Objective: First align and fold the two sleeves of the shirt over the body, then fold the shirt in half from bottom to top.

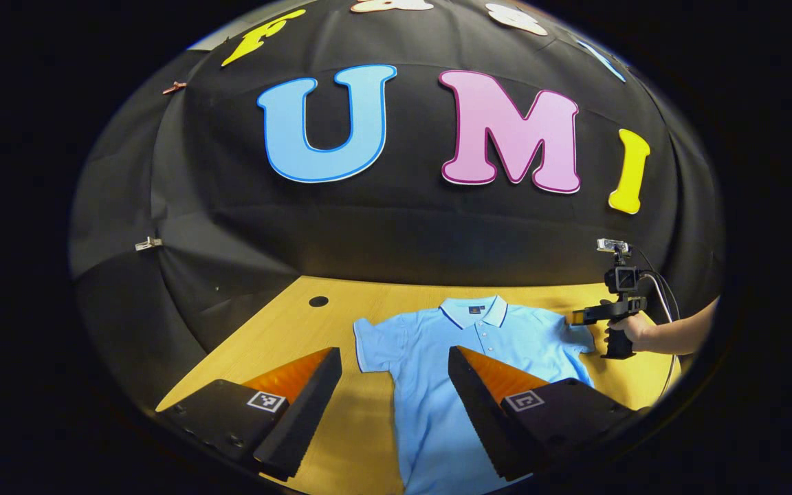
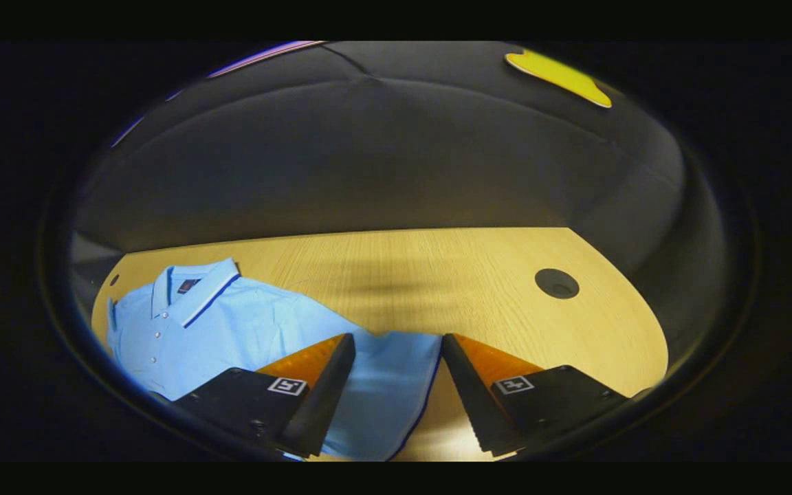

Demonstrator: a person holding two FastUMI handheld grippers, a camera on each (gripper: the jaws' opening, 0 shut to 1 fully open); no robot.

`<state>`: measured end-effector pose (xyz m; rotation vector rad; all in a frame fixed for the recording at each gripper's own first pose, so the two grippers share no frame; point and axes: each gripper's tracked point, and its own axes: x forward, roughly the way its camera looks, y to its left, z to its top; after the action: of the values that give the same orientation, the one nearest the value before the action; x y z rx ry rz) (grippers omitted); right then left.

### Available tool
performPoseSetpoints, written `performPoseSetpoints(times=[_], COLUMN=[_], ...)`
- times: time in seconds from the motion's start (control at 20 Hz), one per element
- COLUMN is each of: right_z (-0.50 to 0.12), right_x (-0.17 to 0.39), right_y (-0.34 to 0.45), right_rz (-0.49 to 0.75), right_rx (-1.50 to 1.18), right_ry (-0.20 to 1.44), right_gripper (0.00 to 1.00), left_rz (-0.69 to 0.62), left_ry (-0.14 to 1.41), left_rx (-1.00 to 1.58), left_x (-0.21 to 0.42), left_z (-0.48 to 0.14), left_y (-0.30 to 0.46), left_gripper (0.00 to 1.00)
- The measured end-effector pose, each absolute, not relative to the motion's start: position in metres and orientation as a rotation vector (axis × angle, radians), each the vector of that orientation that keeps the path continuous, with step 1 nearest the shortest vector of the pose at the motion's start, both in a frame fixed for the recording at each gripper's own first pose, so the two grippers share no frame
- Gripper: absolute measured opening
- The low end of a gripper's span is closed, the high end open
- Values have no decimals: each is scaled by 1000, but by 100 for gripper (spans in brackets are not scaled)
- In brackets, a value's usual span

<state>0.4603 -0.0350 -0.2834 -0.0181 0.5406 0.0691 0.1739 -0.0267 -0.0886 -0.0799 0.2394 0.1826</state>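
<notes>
Both tongs stand spread apart with nothing gripped. In the left gripper view the left tongs hang above the desk at the bottom of the frame, fingers wide, looking down the length of the shirt, which lies flat and face up in the lower middle of the picture, collar toward the booth's wall and both sleeves spread out to the sides. That flat, buttoned-up layout suits the task: the sleeves can be lifted and laid over the body without dragging the rest.

At the right of that view, a hand holds the right tongs level with the desk, their tips touching or just beside the shirt's sleeve. In the right gripper view the right tongs sit at the bottom middle, released, with that sleeve lying between the two fingers and its dark-trimmed hem running toward the bottom edge; the collar lies at the left. The low, flat approach seems meant to slide the fingers around the sleeve's edge, so I judge the first sleeve fold is just starting. A round hole in the desk lies well apart from the cloth, at the right.
</notes>
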Motion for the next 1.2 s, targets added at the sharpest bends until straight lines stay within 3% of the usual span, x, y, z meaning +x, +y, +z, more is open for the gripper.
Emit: performPoseSetpoints(times=[0.1, 0.15, 0.2, 0.3, 0.35, 0.45, 0.55, 0.6, 0.65, 0.7, 0.75, 1.2], right_z=[-283, -283, -283, -283, -283, -283, -276, -268, -260, -250, -240, -204], right_x=[461, 462, 461, 460, 459, 458, 456, 456, 454, 452, 450, 408], right_y=[-28, -28, -24, -24, -22, -21, -21, -19, -15, -8, 0, 136], right_rz=[84, 83, 87, 91, 97, 103, 104, 109, 117, 129, 141, 313], right_rx=[-33, -47, -46, -70, -75, -89, -113, -126, -144, -163, -186, -256], right_ry=[530, 522, 524, 519, 517, 516, 499, 478, 458, 435, 407, 333], right_gripper=[53, 35, 34, 13, 9, 3, 3, 9, 3, 9, 3, 8], left_rz=[182, 191, 204, 221, 229, 249, 267, 275, 280, 285, 289, 293], left_ry=[243, 249, 253, 255, 257, 265, 270, 274, 276, 277, 277, 256], left_rx=[-84, -84, -90, -124, -142, -164, -159, -155, -154, -156, -160, -171], left_x=[173, 172, 172, 171, 170, 163, 156, 154, 152, 149, 148, 150], left_z=[-92, -95, -96, -100, -103, -110, -114, -117, -118, -118, -118, -117], left_y=[-28, -27, -23, -19, -16, -9, -1, 2, 5, 7, 9, 16], left_gripper=[100, 100, 100, 100, 100, 100, 100, 100, 100, 100, 100, 100])
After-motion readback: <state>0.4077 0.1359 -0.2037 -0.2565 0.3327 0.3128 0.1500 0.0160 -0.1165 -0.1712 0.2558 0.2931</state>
